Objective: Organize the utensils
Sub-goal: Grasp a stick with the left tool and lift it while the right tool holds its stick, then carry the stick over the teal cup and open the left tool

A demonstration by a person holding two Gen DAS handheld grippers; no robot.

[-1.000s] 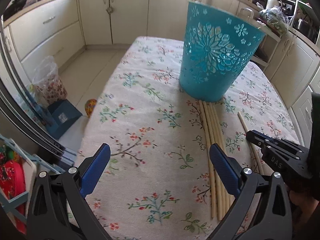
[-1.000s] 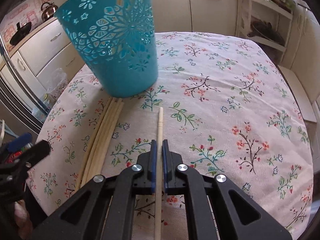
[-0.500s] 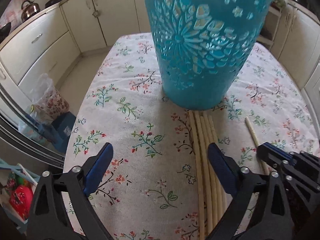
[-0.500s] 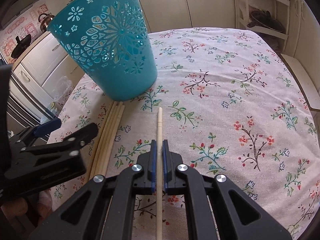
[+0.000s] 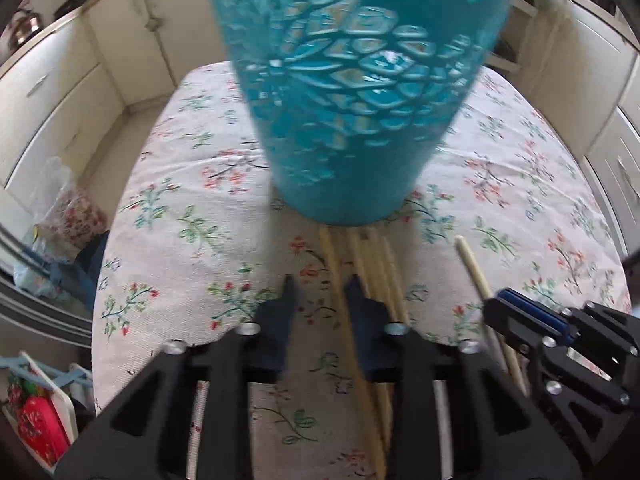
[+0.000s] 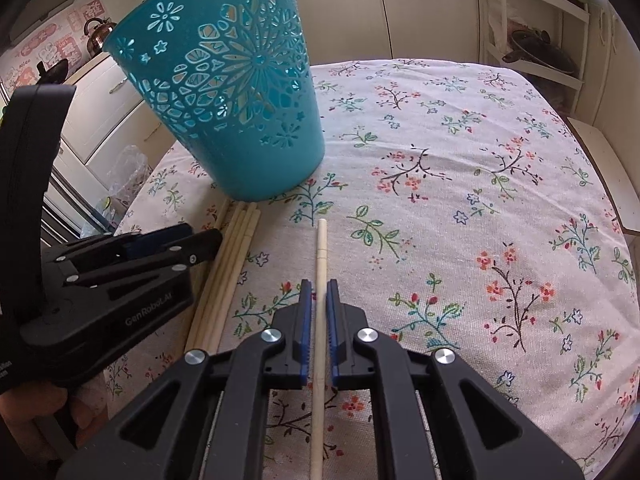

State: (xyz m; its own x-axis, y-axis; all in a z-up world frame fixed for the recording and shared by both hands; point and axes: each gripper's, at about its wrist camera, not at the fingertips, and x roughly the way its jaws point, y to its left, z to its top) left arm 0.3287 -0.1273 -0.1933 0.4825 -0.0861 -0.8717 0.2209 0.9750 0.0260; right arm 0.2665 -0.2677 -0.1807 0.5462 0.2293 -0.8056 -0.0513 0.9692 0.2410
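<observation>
Grip status first. L gripper (image 5: 320,292): closing, jaws not yet together, straddling the leftmost stick (image 5: 334,256) of the chopstick bundle (image 5: 380,264); no pad contact visible so far (motion blur, so hard to call). R gripper (image 6: 318,292): together, clamped on the lone chopstick (image 6: 321,248), roughly mid-length; can't tell whether lifted or resting on the cloth.

Layout. Teal basket (image 6: 240,100) upright toward the left edge of the table (image 6: 480,160), about mid-depth. Bundle just in front of it, far tips at the basket's base, tails running back toward the near edge. Lone chopstick just beside the bundle on its right, apart from it, same heading.

Key relation for the next move, as a judgement: both sticks lie lengthwise along each gripper's pointing line, across the jaws' closing direction, so well set for pinching. Basket straight ahead of both grippers and beyond the stick tips; L side nearer to it, almost under its wall. Mouth well above the cloth, so prob. needs a lift and a tip-up toward vertical before any drop-in.

Risks: neighbouring sticks touching the L target, so may drag along; R grip near mid-length, so should carry level enough.
</observation>
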